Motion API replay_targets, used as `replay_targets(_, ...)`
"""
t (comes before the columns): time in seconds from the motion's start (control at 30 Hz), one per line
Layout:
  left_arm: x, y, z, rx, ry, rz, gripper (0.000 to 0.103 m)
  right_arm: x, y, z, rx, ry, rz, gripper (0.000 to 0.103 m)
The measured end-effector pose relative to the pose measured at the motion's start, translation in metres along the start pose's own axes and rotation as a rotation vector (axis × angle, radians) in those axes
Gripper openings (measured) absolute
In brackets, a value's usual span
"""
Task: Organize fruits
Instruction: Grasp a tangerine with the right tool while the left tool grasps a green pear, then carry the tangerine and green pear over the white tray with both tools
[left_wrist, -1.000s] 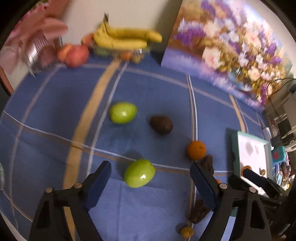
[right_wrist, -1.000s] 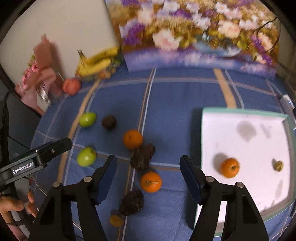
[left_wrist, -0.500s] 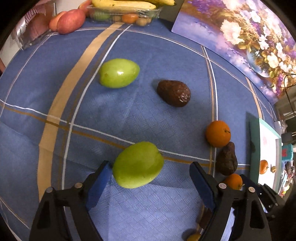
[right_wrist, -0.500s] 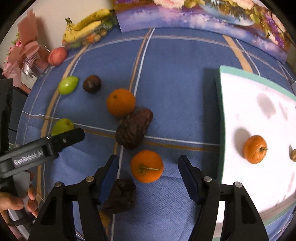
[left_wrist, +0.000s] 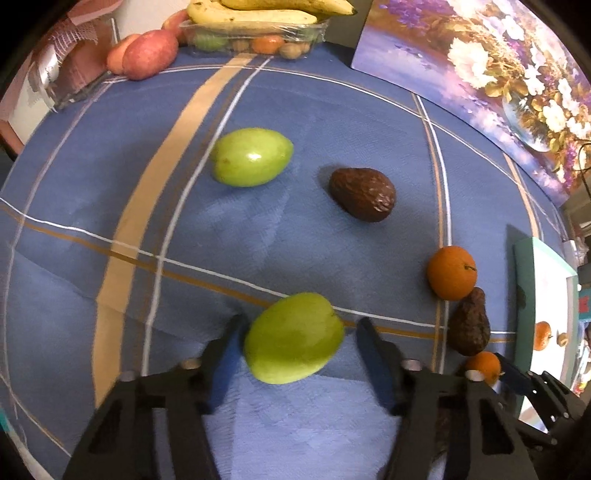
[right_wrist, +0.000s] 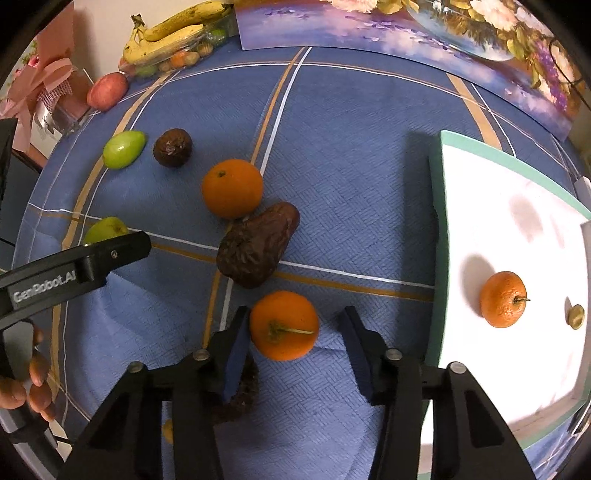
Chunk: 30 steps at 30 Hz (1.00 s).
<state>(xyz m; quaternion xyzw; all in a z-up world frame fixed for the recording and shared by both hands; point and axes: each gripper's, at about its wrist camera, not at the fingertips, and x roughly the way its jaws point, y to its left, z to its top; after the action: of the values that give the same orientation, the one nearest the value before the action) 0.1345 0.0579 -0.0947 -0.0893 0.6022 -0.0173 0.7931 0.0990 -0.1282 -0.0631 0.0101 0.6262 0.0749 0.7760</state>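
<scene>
Both tools have dropped closer to the surface (left_wrist: 332, 129) than a second ago. The left tool (left_wrist: 295, 339) is closing around a green fruit (left_wrist: 293, 338), the right tool (right_wrist: 291, 328) around an orange (right_wrist: 283, 325); neither is clamped yet.

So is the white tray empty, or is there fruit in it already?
Not empty. The right wrist view shows the white tray holding one orange and a small brownish fruit beside it; the rest of its floor is bare.

Our right gripper (right_wrist: 291, 332) closing around an orange (right_wrist: 283, 325) on the blue cloth (right_wrist: 351, 155), right pad not yet touching, wrinkled brown fruit (right_wrist: 256, 243) just beyond, another orange (right_wrist: 503, 299) in our white tray (right_wrist: 436, 206)
</scene>
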Motion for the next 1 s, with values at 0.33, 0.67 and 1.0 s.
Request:
replay_targets(0.33, 0.0, 0.004, -0.001, 0.006, -0.003, 0.004, 0.052, 0.003, 0.007, 0.002, -0.008, 0.001, 0.017, 0.037)
replay_targets(0.67, -0.035, 0.004, 0.005, 0.007, -0.091, -0.025, 0.052, -0.031, -0.002, 0.001, 0.004, -0.075, 0.04, 0.036)
replay_targets(1.0, -0.097, -0.003, 0.005, 0.049, -0.235, -0.011, 0.052, -0.083, -0.013, 0.001, 0.022, -0.198, 0.038, 0.036)
